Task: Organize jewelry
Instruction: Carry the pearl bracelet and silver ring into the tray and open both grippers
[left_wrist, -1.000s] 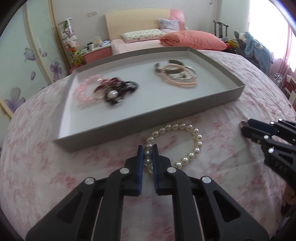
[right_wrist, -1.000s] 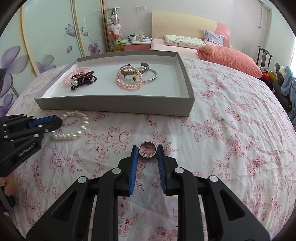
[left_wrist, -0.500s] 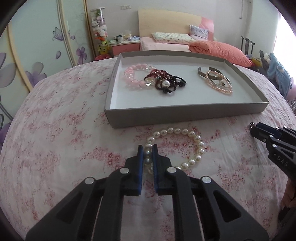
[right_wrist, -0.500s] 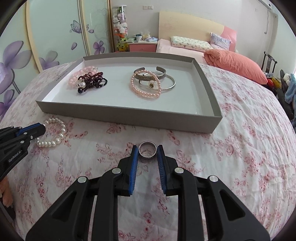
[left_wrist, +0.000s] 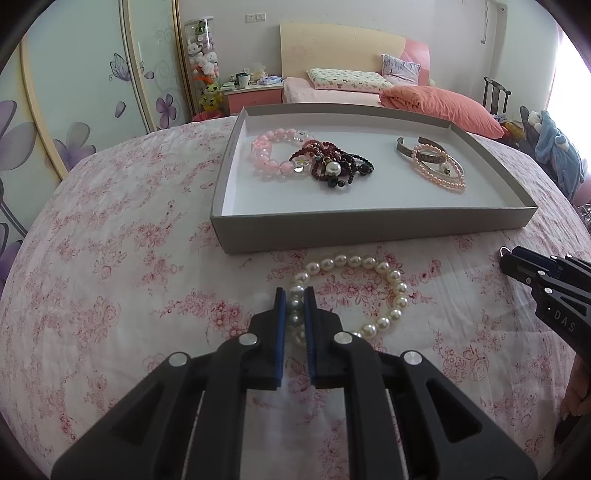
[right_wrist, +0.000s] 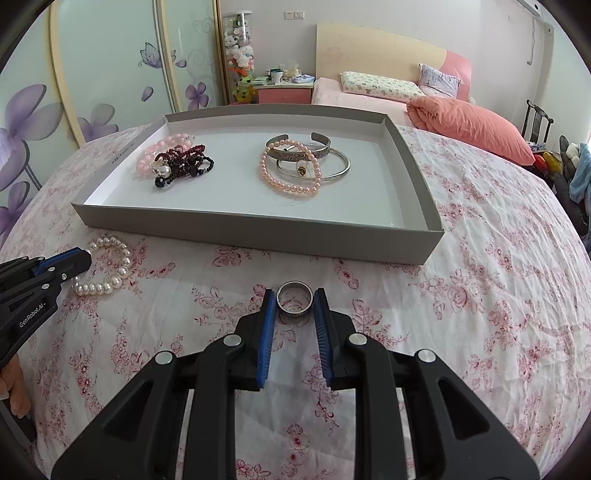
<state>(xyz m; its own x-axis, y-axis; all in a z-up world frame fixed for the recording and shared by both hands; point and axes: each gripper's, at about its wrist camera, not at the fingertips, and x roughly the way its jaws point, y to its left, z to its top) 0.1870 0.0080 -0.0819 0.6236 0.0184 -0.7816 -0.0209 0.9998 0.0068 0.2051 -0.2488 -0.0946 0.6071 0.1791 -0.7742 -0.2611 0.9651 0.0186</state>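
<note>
The left gripper (left_wrist: 294, 295) is clenched on the white pearl bracelet (left_wrist: 369, 291) lying on the floral bedspread (left_wrist: 110, 277), just before the grey tray (left_wrist: 369, 230). The right gripper (right_wrist: 294, 301) pinches a silver ring (right_wrist: 294, 301). Lifted carelessly, the dangling pearls could snag the tray's wall, and the smooth ring could slip out.

So: one tray (right_wrist: 255, 236), one white pearl bracelet (left_wrist: 369, 291) and one ring (right_wrist: 294, 297) on the bedspread, two metal bangles (right_wrist: 317, 162) in the tray, two grippers.
</note>
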